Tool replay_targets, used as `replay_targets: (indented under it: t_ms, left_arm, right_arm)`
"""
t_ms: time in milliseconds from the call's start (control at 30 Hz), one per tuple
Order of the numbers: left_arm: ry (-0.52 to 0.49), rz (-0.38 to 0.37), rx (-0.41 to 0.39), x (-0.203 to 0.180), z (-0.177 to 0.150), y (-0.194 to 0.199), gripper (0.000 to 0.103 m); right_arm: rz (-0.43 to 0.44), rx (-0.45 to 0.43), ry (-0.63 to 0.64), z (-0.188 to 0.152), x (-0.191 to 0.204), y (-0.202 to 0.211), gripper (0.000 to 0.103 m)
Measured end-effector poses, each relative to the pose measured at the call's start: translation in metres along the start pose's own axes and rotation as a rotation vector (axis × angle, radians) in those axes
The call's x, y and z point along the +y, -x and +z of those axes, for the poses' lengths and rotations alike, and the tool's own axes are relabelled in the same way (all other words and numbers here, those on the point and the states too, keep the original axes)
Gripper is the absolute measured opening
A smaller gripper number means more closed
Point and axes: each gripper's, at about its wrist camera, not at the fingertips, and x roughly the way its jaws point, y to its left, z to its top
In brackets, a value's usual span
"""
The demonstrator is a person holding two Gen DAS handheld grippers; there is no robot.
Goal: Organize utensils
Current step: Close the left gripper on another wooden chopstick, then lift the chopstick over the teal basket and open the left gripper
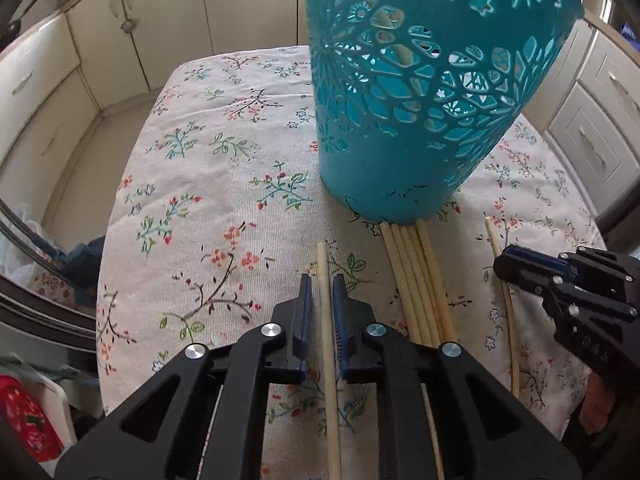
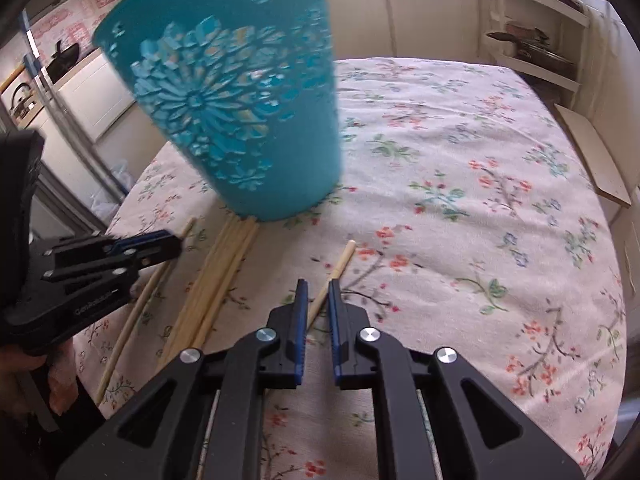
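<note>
A teal cut-out utensil holder (image 1: pixel 420 88) stands on the floral tablecloth (image 1: pixel 200 168); a chopstick shows inside it through the holes. My left gripper (image 1: pixel 320 286) straddles a single pale chopstick (image 1: pixel 326 320) lying on the cloth, jaws narrowly apart around it. A bundle of several chopsticks (image 1: pixel 416 276) lies in front of the holder, and one more chopstick (image 1: pixel 506 304) lies to the right under my right gripper (image 1: pixel 500 266). In the right wrist view the right gripper (image 2: pixel 318 288) straddles that chopstick (image 2: pixel 338 270), jaws slightly apart. The holder (image 2: pixel 236 112) stands ahead left.
Cream kitchen cabinets (image 1: pixel 120 32) surround the table. The left gripper (image 2: pixel 176 246) shows at the left of the right wrist view, beside the bundle (image 2: pixel 224 276). A shelf rack (image 2: pixel 532 28) stands at the far right. The cloth extends open to the right (image 2: pixel 480 200).
</note>
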Motion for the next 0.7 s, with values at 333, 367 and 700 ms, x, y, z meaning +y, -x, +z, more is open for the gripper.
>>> replay_targets:
  t_ms: [333, 367, 700]
  left_arm:
    - [0.075, -0.063, -0.046, 0.009, -0.011, 0.014, 0.005]
    - [0.097, -0.086, -0.062, 0.012, -0.012, 0.021, 0.005]
    - [0.240, -0.256, -0.327, 0.044, -0.009, 0.120, 0.005]
  right_arm:
    - [-0.011, 0.021, -0.011, 0.000, -0.004, 0.001, 0.010]
    - [-0.012, 0.020, -0.007, 0.000, -0.002, 0.001, 0.010]
    - [0.003, -0.058, -0.034, -0.011, -0.006, 0.002, 0.010]
